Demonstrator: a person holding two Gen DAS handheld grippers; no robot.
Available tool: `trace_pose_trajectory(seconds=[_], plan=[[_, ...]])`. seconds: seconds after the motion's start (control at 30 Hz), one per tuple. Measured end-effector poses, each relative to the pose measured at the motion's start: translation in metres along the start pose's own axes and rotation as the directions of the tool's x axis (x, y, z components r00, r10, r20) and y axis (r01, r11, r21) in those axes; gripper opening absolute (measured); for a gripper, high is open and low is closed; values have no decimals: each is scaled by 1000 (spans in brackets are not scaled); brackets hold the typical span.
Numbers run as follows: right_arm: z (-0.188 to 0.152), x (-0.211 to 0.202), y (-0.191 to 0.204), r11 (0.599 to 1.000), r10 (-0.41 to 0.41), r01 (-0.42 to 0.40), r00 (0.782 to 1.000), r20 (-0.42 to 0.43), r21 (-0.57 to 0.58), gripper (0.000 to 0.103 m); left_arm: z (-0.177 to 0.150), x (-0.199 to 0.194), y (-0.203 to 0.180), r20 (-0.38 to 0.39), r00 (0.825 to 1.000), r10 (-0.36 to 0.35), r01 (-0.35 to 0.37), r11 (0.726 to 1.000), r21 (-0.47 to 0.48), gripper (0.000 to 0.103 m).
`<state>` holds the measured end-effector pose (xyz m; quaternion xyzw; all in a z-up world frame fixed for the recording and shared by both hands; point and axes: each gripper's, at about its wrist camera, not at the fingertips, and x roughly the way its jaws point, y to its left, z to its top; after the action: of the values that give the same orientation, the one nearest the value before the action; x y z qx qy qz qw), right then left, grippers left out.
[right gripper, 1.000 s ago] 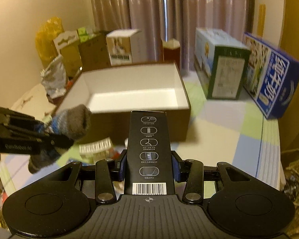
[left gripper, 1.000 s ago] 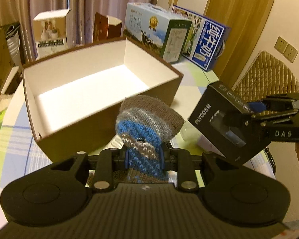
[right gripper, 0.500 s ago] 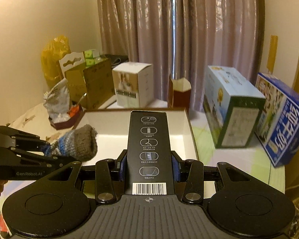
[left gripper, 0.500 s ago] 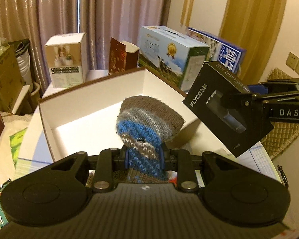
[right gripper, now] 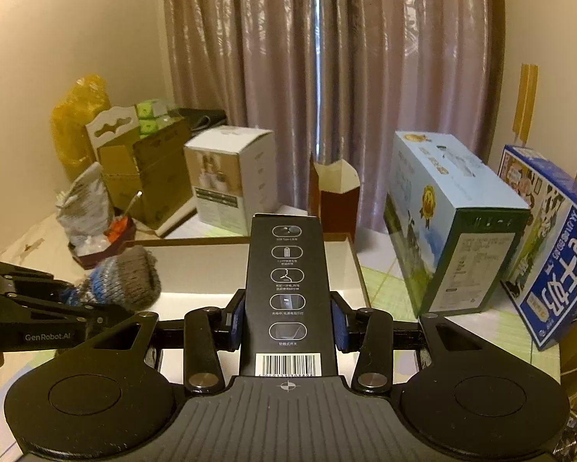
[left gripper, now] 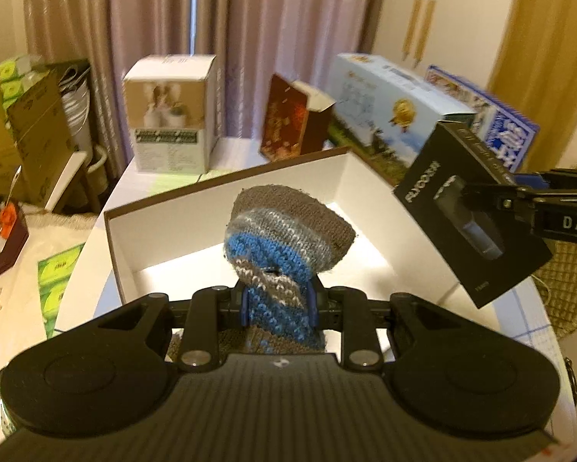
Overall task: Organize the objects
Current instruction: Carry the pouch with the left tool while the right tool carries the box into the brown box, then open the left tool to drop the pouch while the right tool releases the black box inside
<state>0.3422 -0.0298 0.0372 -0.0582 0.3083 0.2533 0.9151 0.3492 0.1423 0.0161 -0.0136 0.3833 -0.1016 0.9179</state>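
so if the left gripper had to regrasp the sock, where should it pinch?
Probably mid-length, on the blue-striped band of the sock, coming from the cuff end with the pads across its width. The toe end bulges wide; that section is narrow enough to fit between the pads, as the left gripper shows.

The sock point(left gripper: 288, 238) was knitted in grey, blue and white stripes. The small box point(right gripper: 288, 288) was black with white icons and a white barcode patch. The open box point(left gripper: 226, 208) was brown outside, white inside. The curtains point(right gripper: 326, 77) were a shiny mauve-brown, and one milk carton point(right gripper: 554, 269) was blue with white lettering.
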Motion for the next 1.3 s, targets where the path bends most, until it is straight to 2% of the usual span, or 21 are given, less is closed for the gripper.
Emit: trace_pose_trajectory(seconds=[0.3, 0.67, 0.9, 0.93, 1.0, 1.1, 1.3], plan=[[-2, 53, -16, 999, -34, 35, 998, -53, 10, 40, -5, 51, 25, -97, 992, 77, -86, 991, -100, 22], [-27, 116, -32, 995, -85, 73, 981, -172, -71, 41, -13, 74, 39, -147, 984, 98, -118, 984, -137, 23], [-38, 126, -34, 986, -116, 94, 981, -159, -137, 41, -15, 82, 43, -164, 979, 119, -144, 978, -150, 23], [-37, 126, -35, 987, -111, 91, 981, -159, -131, 43, -15, 83, 43, -167, 979, 120, -146, 978, -151, 23], [-36, 123, -38, 991, -93, 76, 983, -161, -110, 55, -15, 85, 43, -171, 977, 123, -150, 977, -150, 24], [-34, 118, -39, 994, -73, 60, 987, -146, -90, 65, -16, 88, 42, -175, 975, 133, -160, 976, -145, 25], [-34, 108, -38, 998, -26, 17, 989, -143, -63, 76, -16, 90, 39, -173, 974, 147, -170, 977, -129, 38]])
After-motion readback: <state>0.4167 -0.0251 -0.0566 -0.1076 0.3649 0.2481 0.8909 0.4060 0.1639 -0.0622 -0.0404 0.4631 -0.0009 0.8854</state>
